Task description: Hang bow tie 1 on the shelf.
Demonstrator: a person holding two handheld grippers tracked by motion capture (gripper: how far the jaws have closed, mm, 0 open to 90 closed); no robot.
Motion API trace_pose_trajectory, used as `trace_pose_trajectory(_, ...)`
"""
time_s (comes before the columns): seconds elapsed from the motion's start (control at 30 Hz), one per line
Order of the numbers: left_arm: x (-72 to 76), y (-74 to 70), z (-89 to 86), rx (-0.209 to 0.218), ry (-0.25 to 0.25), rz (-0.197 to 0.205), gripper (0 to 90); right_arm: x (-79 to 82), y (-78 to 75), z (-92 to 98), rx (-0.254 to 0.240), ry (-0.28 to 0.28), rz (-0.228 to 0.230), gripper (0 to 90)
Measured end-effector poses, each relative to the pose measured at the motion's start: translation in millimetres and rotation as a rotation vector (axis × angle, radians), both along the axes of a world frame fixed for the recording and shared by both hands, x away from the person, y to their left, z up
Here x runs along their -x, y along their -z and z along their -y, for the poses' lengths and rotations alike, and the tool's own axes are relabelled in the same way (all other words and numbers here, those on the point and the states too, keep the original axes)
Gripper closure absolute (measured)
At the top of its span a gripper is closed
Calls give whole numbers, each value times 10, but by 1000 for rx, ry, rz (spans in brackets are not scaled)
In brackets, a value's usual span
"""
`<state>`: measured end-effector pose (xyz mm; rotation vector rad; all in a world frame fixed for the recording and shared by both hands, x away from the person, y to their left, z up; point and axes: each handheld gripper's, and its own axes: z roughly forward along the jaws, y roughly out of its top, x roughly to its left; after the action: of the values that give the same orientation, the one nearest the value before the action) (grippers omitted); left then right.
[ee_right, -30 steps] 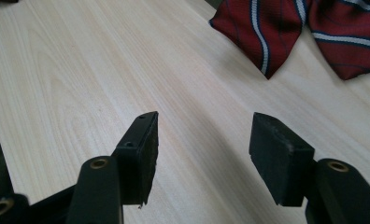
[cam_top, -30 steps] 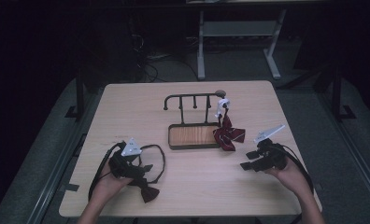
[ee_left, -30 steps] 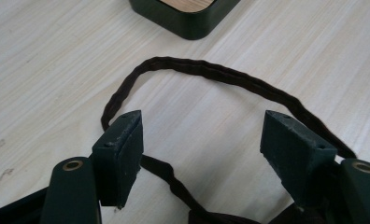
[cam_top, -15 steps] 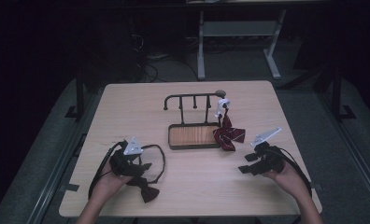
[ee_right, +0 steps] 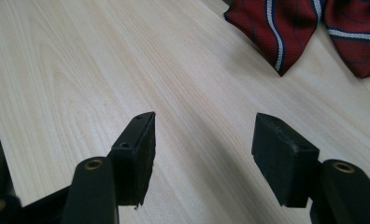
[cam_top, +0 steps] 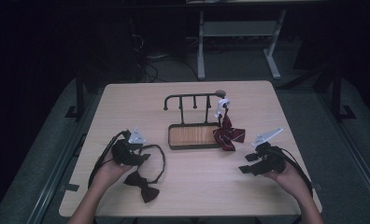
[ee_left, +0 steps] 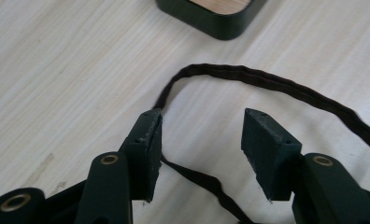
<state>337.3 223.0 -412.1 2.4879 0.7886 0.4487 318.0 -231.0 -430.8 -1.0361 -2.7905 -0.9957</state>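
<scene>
Here, two bow ties [cam_top: 143, 179] (one striped [cam_top: 228, 135]); left tool [ee_left: 199, 140] closing around strap [ee_left: 267, 81], right tool [ee_right: 204, 149] spread.

I work at a pale wood-grain table [cam_top: 188, 196] with rounded corners, standing on grey carpeted floor [cam_top: 356, 154]. Beyond it the room lies dark (nearly black); a white metal desk frame [cam_top: 239, 32] stands there, with cables [cam_top: 148, 63] tangled on the floor beside it.

High view dim, surroundings black; gripper views bright, evenly lit, slightly soft.
</scene>
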Motion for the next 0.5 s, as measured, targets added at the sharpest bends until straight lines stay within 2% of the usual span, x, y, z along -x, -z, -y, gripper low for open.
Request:
trace_pose_trajectory(0.17,-161,-7,-3,-5,-13,-60,526,1,-6,9,-4,3,-1,394)
trace_pose_trajectory(0.27,-262,-3,29,-60,-1,-65,527,-1,-4,7,-7,3,-4,392)
trace_pose_trajectory(0.37,-372,7,52,-89,10,-85,541,-3,-2,6,-6,4,-4,391)
trace_pose_trajectory(0.43,-441,29,64,-105,5,-110,564,-2,-6,15,-8,5,0,391)
trace_pose_trajectory(0.5,-493,51,70,-98,2,-139,606,-4,-7,28,-12,7,-1,391)
